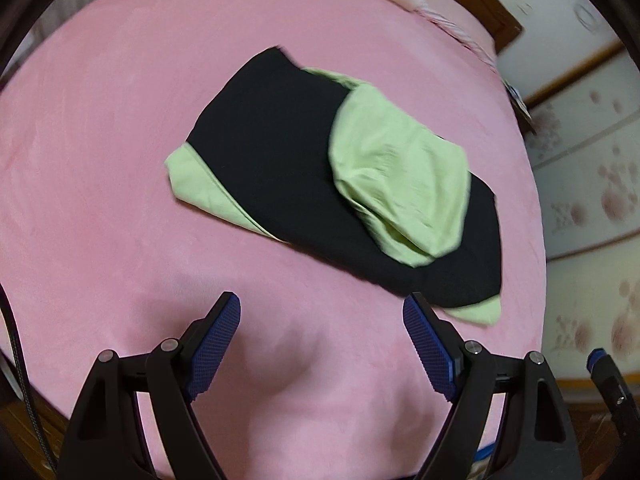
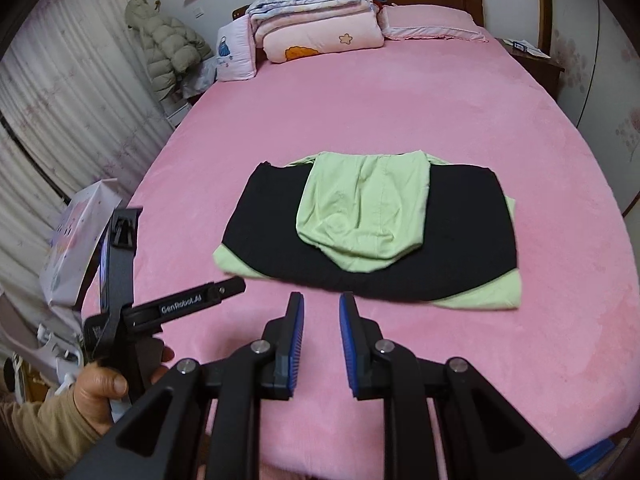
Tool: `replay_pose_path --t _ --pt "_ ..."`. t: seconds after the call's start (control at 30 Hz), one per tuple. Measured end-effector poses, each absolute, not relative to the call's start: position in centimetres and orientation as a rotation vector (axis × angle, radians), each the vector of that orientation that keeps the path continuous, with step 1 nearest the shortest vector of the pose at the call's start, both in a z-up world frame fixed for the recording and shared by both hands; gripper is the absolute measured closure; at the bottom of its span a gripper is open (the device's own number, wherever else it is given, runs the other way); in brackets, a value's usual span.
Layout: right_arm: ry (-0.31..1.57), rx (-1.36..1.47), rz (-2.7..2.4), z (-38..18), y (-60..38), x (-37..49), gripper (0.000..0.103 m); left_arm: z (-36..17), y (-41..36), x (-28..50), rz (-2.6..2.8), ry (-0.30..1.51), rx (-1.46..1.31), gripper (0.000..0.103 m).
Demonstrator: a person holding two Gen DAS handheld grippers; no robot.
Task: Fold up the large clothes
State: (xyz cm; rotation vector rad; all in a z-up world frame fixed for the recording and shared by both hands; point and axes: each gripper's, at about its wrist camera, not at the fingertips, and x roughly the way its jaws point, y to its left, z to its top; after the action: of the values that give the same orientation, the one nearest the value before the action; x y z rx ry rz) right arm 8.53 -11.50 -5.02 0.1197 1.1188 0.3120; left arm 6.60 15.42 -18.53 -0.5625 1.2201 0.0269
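Curtains hang along the far left wall, and a puffy coat (image 2: 168, 40) hangs by them, well clear of the work. At the left edge of the bed (image 2: 360, 104) a hand (image 2: 100, 390) grips the handle of the left claw (image 1: 320, 312), which is tipped steeply down over bare pink sheet with its fingers spread wide and nothing between them. It looks placed that way so the fingers can straddle an edge of cloth, the gap being generous enough for several layers at once.

Next along, the right claw (image 2: 321, 304) points down at the near side of the bed too, its blue pads (image 2: 298, 332) drawn close together with only a narrow slot left, and empty. I read that as a resting stance, not a grip.

Beyond both claws lies the garment (image 2: 372, 272), in the middle of the bed: a black panel spread flat and squared, pale green showing at its near corners, and a green hood (image 2: 360, 208) turned over onto the black. It looks already partly folded, with a further fold likely still to come. Its near right corner (image 1: 476, 312) lies just beside the left claw's right finger, apart from it as far as I can tell, which seems the likely place to take hold.

Stacked quilts (image 2: 320, 20) and a pillow (image 2: 432, 20) sit at the headboard, leaving the middle of the bed free for folding.
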Motion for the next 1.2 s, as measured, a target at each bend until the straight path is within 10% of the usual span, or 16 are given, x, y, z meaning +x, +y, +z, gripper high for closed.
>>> replay_pose_path --t 0.77,0.9,1.03,1.2 --pt "1.160 0.081 0.321 -17.2 -4.6 18.8 0.085 -34.5 23.7 13.6 0.073 1.032 -1.104 0.022" --pt "1.166 0.095 0.305 -18.3 -4.3 19.7 0.085 -33.8 23.5 15.5 0.011 0.990 -1.059 0.041" --pt "1.154 0.081 0.293 -19.3 -4.0 20.6 0.085 -34.5 24.5 16.7 -0.019 0.985 -1.084 0.081" --pt "1.132 0.043 0.261 -20.5 -3.5 22.1 0.085 -34.1 24.7 17.4 -0.049 0.996 -1.026 0.093"
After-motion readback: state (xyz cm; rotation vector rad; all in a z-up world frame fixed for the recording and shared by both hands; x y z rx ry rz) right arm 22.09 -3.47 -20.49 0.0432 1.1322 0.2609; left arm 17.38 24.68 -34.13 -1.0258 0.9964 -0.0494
